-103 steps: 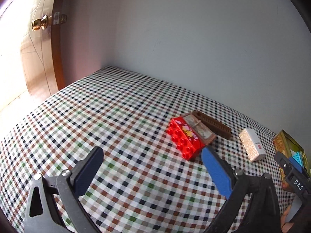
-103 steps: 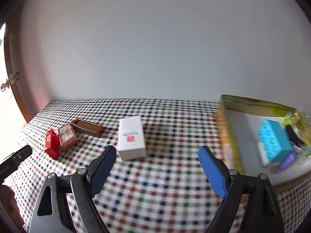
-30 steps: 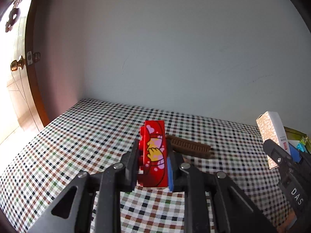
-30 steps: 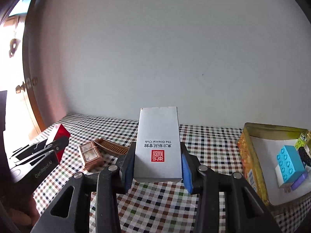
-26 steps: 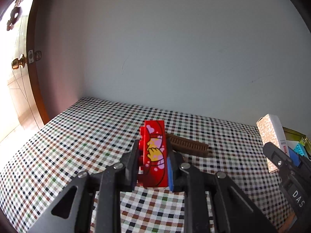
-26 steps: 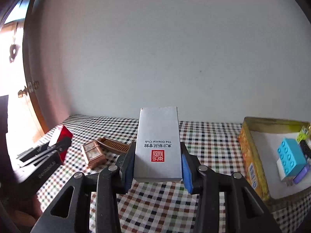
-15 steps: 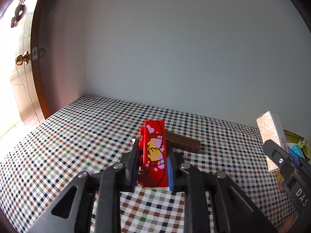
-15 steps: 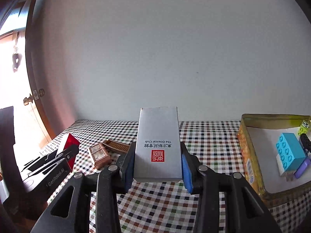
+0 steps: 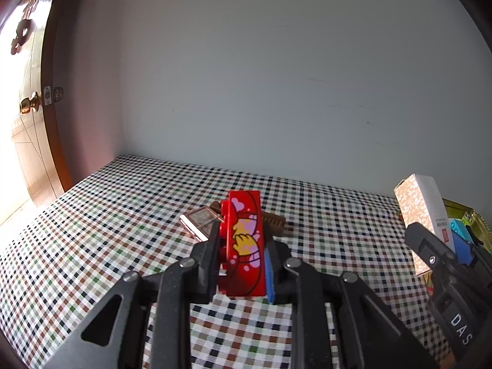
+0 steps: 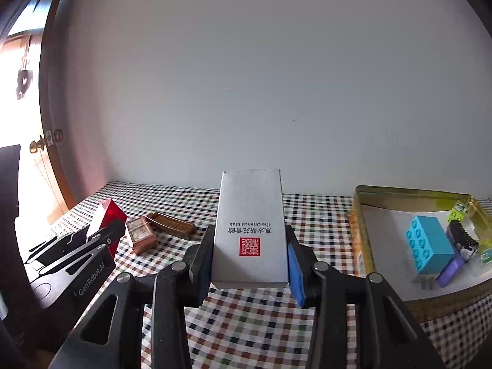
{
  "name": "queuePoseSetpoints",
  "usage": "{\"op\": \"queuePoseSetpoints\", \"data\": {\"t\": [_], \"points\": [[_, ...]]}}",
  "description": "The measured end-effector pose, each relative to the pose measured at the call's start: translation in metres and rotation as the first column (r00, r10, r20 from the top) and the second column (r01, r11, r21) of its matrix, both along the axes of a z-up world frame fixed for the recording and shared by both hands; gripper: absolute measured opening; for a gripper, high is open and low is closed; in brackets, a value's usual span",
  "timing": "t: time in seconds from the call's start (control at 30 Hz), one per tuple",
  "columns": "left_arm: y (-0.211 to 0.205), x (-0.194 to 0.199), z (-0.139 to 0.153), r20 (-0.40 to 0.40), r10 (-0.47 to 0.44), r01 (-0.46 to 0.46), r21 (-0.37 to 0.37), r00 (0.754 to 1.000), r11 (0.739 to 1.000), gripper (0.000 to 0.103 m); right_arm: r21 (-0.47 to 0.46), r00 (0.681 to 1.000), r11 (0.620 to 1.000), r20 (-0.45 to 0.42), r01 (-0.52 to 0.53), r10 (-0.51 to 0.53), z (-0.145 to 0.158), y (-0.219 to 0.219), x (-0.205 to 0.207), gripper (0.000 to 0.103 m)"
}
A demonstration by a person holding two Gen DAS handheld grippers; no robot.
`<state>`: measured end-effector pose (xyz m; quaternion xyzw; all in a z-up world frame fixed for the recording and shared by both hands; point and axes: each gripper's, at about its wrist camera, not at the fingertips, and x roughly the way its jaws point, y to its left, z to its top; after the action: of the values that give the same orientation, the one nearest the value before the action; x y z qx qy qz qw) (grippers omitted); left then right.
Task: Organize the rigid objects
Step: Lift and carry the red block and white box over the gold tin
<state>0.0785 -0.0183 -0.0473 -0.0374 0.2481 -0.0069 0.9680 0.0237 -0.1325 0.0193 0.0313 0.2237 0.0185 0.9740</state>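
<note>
My left gripper [image 9: 243,255] is shut on a red toy brick [image 9: 244,240] with a pink and yellow print, held above the checked tablecloth. My right gripper [image 10: 249,255] is shut on a white box [image 10: 250,224] with a red seal, also lifted off the table. In the left wrist view the white box [image 9: 422,212] shows at the right edge. From the right wrist the red brick [image 10: 107,218] appears at the left in the other gripper. A small copper case [image 10: 141,233] and a brown comb [image 10: 172,223] lie on the cloth.
A gold tin [image 10: 356,215] at the right holds a cyan brick [image 10: 429,244], a purple piece [image 10: 449,272] and other small toys. A white wall runs along the back. A wooden door [image 9: 37,153] with a brass knob stands at the left. The checked table [image 9: 92,246] stretches left.
Both grippers have drifted across the table with their loads. The copper case has come into view behind the red brick, and the tin has slid a little left in the right wrist view.
</note>
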Motion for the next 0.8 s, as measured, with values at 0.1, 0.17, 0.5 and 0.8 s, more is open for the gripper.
{"op": "queuePoseSetpoints", "data": {"t": [0.1, 0.17, 0.5, 0.8], "points": [[-0.013, 0.003, -0.005, 0.002, -0.012, 0.012, 0.002, 1.000, 1.000, 0.021, -0.002, 1.000, 1.000, -0.007, 0.019, -0.019, -0.001, -0.007, 0.000, 0.044], [-0.015, 0.003, -0.003, 0.005, -0.024, 0.024, 0.005, 1.000, 1.000, 0.021, 0.004, 0.999, 0.999, -0.008, 0.033, -0.033, -0.001, -0.015, -0.001, 0.044], [-0.046, -0.002, -0.003, 0.012, -0.083, 0.083, -0.011, 0.996, 0.997, 0.021, 0.043, 0.998, 0.997, -0.001, 0.062, -0.062, 0.003, -0.048, -0.015, 0.044], [-0.085, -0.010, -0.001, 0.018, -0.143, 0.143, -0.011, 0.990, 0.990, 0.021, 0.077, 0.994, 0.991, 0.012, 0.108, -0.109, 0.006, -0.094, -0.031, 0.044]]}}
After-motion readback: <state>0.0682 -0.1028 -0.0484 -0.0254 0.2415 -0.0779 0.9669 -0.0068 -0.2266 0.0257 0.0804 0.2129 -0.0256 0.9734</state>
